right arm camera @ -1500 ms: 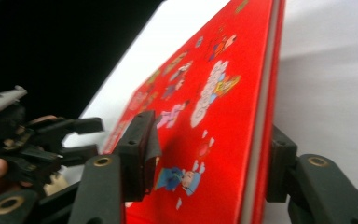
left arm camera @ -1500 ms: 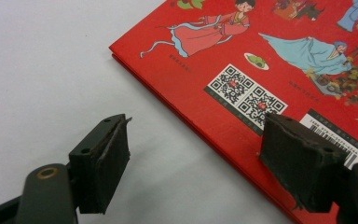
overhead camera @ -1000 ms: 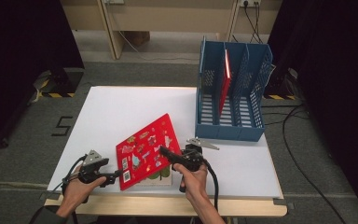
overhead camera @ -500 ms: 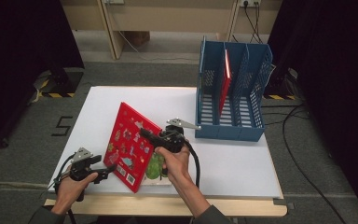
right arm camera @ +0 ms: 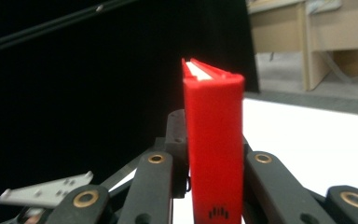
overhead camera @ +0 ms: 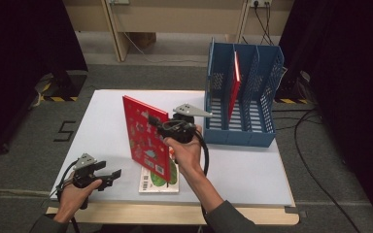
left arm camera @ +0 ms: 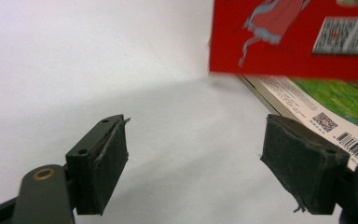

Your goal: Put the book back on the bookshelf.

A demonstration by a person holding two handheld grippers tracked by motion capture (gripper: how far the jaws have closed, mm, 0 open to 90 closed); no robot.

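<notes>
High view: right tool (overhead camera: 156, 122) clamped on a red book (overhead camera: 144, 138), a thin hardback with a glossy cover and printed figures. The book stands upright on edge, lifted clear of the white bench (overhead camera: 102, 121), and sits just left of the tool. The right hand (overhead camera: 184, 145) grips the tool body from below, forearm coming up from the bottom edge, with the grey three-cornered plate on top pointing toward the rack. Below the tool a second book (overhead camera: 161, 175) lies flat on the bench, green cover, barcode showing at the near end. Right of the tool and further back stands a blue plastic file rack (overhead camera: 262, 102) with perforated walls, slotted floor and upright dividers; a red book (overhead camera: 233, 85) stands in it. The left tool (overhead camera: 110, 174) is low at the near left of the bench, held level in the left hand (overhead camera: 75, 191), pointing toward the flat book, well apart from the lifted one.

Left gripper view: left tool jaws apart, nothing between them, worn black rubbery pads (left arm camera: 109, 163) with frayed edges. Matte white bench ahead. Ahead and to the right, the lower edge of the red book (left arm camera: 289, 42) hangs above the flat green book (left arm camera: 335, 100), which has a QR code and barcode.

Right gripper view: right tool closed on the red book's spine (right arm camera: 214, 154), smooth red board with white page edges at the top. Black linkage arms with brass pivots flank it.
</notes>
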